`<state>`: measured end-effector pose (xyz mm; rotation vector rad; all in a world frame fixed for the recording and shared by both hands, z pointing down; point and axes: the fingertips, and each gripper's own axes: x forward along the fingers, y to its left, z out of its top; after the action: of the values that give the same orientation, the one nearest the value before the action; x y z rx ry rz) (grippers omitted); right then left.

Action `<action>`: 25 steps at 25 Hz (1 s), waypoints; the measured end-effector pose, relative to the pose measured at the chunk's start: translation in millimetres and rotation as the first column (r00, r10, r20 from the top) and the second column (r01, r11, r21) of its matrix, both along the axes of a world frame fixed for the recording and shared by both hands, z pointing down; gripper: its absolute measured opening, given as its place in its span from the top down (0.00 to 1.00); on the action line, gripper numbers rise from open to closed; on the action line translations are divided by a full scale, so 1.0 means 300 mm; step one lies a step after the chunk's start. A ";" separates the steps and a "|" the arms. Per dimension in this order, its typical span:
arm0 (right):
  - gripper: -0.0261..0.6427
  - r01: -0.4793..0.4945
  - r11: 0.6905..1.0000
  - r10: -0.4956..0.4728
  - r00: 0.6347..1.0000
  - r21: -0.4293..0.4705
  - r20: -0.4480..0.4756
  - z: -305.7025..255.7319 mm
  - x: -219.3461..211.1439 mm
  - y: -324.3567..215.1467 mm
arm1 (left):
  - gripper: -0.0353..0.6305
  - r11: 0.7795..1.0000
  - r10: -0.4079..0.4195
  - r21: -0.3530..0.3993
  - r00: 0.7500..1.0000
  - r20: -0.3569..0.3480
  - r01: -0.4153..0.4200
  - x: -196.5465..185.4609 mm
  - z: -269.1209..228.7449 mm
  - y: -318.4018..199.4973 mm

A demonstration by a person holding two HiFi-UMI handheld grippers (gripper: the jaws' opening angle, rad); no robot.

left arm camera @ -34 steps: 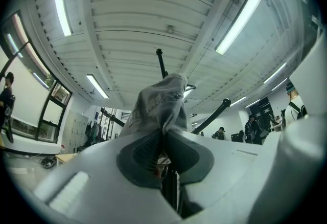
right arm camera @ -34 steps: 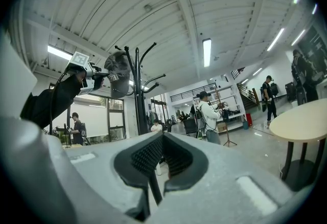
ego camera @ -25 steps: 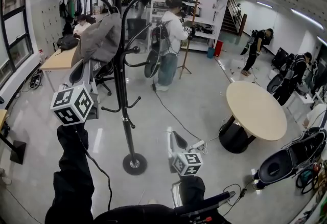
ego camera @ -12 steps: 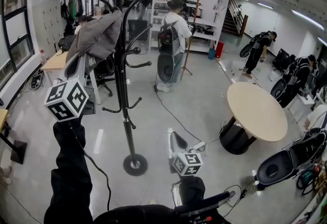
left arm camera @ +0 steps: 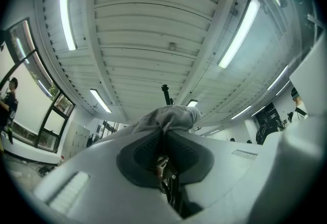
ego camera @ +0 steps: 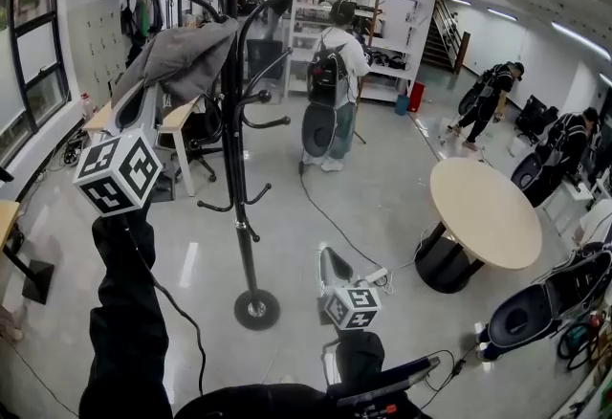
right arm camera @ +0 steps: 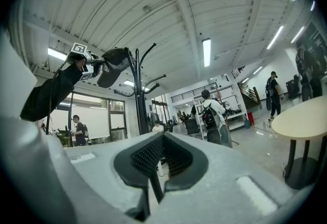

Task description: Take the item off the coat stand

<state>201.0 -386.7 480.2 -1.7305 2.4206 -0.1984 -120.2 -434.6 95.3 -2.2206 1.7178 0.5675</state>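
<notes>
A black coat stand point(ego camera: 236, 135) rises left of centre in the head view, its round base point(ego camera: 256, 309) on the floor. A grey garment point(ego camera: 182, 54) hangs over its upper left hooks. My left gripper point(ego camera: 145, 103) reaches up under it, marker cube point(ego camera: 117, 173) below. In the left gripper view the left gripper point(left arm camera: 163, 133) is shut on a fold of the grey garment point(left arm camera: 171, 115), with the stand's top knob point(left arm camera: 164, 88) behind. My right gripper point(ego camera: 332, 266) is held low and level near my body, shut with nothing in it. The right gripper view shows the stand point(right arm camera: 138, 95) and garment point(right arm camera: 115, 72).
A round wooden table point(ego camera: 483, 211) stands to the right. A person with a backpack point(ego camera: 330, 82) is behind the stand, and others work at the far right. A desk point(ego camera: 177, 116) is behind the garment; a cable point(ego camera: 325, 216) runs across the floor; black cases point(ego camera: 535, 302) lie at the right.
My left gripper has risen with the grey garment, lifting the cloth higher along the stand's hooks. The right gripper has stayed still. The person with the backpack has shifted right.
</notes>
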 end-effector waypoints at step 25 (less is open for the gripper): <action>0.96 0.002 1.000 -0.003 1.000 0.012 0.016 0.013 -0.003 0.010 | 0.92 0.993 -0.061 0.103 0.998 0.007 0.060 -0.048 -0.224 0.098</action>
<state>200.2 -383.6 484.1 -1.7143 2.4077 -0.1977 -134.6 -405.3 28.2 -2.0903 1.7048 0.6141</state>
